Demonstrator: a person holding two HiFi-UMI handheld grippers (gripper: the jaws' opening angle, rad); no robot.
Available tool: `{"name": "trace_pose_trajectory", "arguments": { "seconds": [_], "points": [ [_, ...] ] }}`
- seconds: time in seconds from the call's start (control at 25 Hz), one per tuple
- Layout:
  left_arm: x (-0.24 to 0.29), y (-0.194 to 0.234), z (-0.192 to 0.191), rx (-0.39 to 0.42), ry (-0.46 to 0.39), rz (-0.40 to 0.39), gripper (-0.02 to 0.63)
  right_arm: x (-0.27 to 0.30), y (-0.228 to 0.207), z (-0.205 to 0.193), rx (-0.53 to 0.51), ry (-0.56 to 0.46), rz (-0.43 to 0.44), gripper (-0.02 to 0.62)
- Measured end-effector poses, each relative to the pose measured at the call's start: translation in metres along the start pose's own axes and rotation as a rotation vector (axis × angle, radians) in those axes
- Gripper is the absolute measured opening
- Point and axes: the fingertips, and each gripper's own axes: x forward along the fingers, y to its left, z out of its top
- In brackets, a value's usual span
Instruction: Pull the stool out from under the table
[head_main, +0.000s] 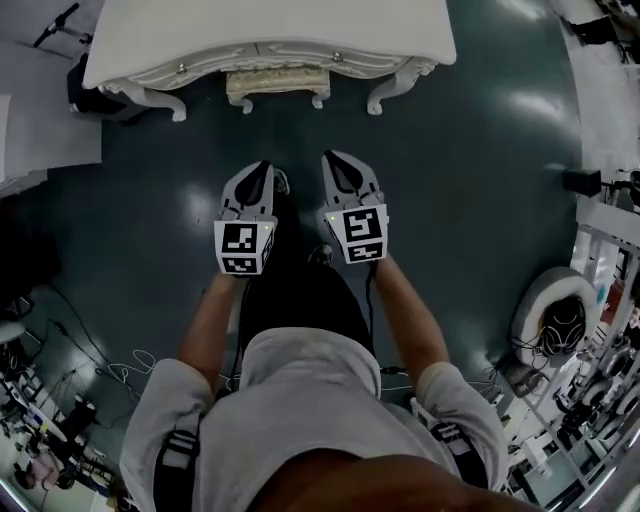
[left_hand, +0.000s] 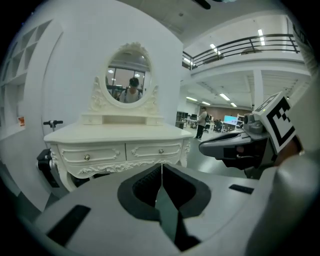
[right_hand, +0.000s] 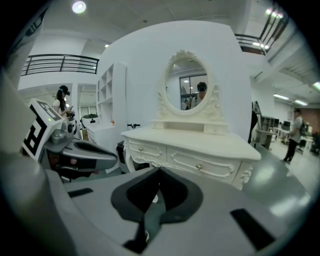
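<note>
A cream stool (head_main: 278, 86) with carved legs stands tucked under the white dressing table (head_main: 270, 35) at the top of the head view. My left gripper (head_main: 257, 172) and right gripper (head_main: 340, 163) hang side by side over the dark floor, well short of the table. Both are shut with nothing between the jaws. In the left gripper view the dressing table (left_hand: 117, 145) with its oval mirror (left_hand: 128, 82) stands ahead, and the left gripper (left_hand: 161, 172) covers where the stool would be. The right gripper (right_hand: 159, 176) faces the same dressing table (right_hand: 195, 150) from the right.
A white shelf unit (right_hand: 112, 100) stands left of the table by the wall. Cables and equipment (head_main: 60, 420) crowd the floor at the lower left, and a round white device (head_main: 555, 315) with more gear sits at the right. People stand in the far hall (left_hand: 201, 122).
</note>
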Motion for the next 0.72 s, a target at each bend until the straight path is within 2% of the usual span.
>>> {"name": "trace_pose_trajectory", "arguments": {
  "seconds": [0.08, 0.2, 0.4, 0.56, 0.72],
  "points": [
    [0.016, 0.007, -0.023, -0.013, 0.022, 0.006, 0.014, 0.018, 0.004, -0.018, 0.015, 0.017, 0.006, 0.014],
    [0.043, 0.021, -0.038, -0.002, 0.016, 0.006, 0.015, 0.05, 0.005, -0.032, 0.009, 0.034, 0.003, 0.014],
    [0.058, 0.049, -0.036, 0.063, -0.062, 0.034, 0.015, 0.083, 0.015, -0.046, -0.008, 0.033, 0.025, 0.014],
    [0.089, 0.075, -0.052, 0.031, -0.088, 0.054, 0.015, 0.127, 0.009, -0.062, -0.053, 0.019, 0.01, 0.014],
    [0.121, 0.094, -0.08, 0.004, -0.077, 0.081, 0.014, 0.181, 0.008, -0.095, -0.034, 0.024, 0.008, 0.014]
  ]
}}
